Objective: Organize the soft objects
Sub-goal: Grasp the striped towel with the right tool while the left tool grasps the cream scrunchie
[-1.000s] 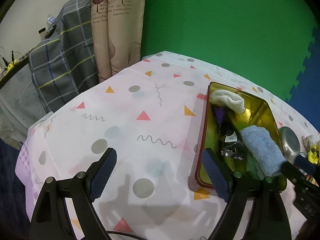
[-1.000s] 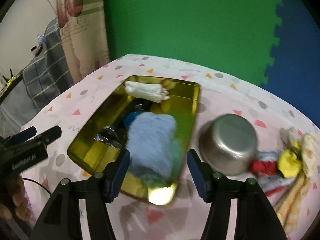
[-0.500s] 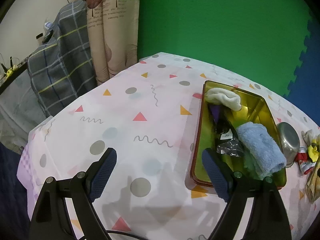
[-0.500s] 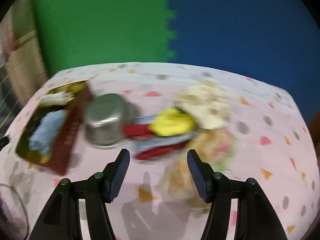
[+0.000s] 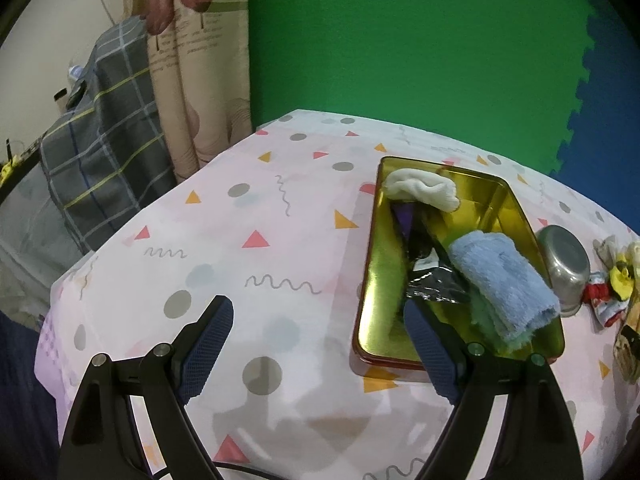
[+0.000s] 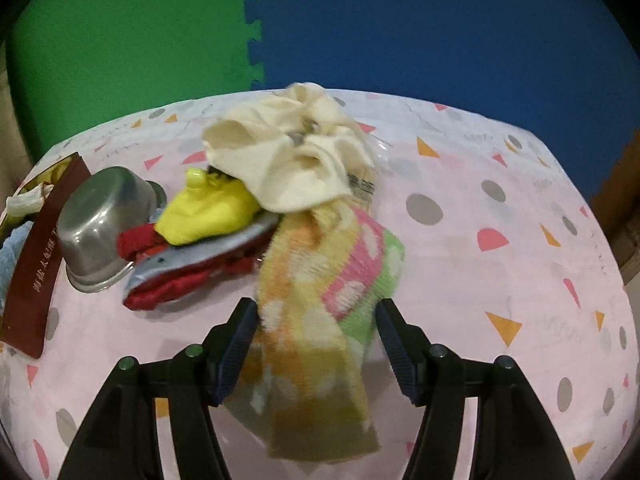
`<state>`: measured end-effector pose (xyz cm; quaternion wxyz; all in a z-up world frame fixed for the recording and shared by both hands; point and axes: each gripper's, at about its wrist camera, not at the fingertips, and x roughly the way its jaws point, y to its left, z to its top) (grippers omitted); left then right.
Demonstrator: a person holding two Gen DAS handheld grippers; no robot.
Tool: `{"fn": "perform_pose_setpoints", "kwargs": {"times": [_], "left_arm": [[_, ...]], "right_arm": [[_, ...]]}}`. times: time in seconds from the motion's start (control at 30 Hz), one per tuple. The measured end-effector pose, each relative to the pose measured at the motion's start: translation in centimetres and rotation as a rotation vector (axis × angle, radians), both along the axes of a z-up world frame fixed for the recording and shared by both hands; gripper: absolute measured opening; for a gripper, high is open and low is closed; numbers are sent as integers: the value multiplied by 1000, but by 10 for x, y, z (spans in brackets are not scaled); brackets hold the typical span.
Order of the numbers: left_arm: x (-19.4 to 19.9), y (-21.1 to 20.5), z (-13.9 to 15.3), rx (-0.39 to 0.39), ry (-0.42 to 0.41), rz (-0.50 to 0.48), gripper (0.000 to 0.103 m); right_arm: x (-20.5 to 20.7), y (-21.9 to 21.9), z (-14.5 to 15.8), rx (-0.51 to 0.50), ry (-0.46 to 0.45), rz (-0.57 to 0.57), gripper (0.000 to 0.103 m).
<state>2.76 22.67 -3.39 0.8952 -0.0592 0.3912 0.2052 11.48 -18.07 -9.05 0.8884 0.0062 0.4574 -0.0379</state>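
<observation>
A gold tray (image 5: 378, 264) holds a folded light blue towel (image 5: 504, 288), a white sock (image 5: 420, 190) and a dark foil packet (image 5: 432, 284). My left gripper (image 5: 316, 320) hangs open over bare tablecloth just left of the tray, holding nothing. To the tray's right lies a pile of soft things: a cream cloth (image 6: 296, 160), a yellow sock (image 6: 208, 212), a red and grey cloth (image 6: 180, 272) and a striped pastel towel (image 6: 320, 280). My right gripper (image 6: 314, 320) is over that towel, jaws opening, with the towel between the fingers but not pinched.
An upturned steel bowl (image 6: 104, 216) sits between the tray's dark red side (image 6: 36, 264) and the pile. A plaid cloth (image 5: 104, 152) and a curtain (image 5: 192, 80) stand beyond the table's left edge. Green and blue foam walls rise behind the table.
My right gripper swung rightward from above the tray and blue towel, past the bowl, to the pile and dropped lower. It left the left wrist view. The left gripper hardly moved.
</observation>
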Motion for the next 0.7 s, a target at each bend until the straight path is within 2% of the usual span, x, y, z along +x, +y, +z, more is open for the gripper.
{"fn": "perform_pose_setpoints", "kwargs": {"times": [0.13,0.37,0.5,0.7], "left_arm": [[0,-8,2,2,-12,-25,85],[1,-25,8,-2,-18,-68,85],[4,-45,16,30,-25,-126,86],[12,-90,30,52,-45,-243,86]], "right_arm": [[-8,-21,-2,47,-11,-17,64],[-18,-44,-3,62,-16,23,63],[-25,-51,0,40,-30,44,49],[-30,-65,1,-14,-49,59,38]]}}
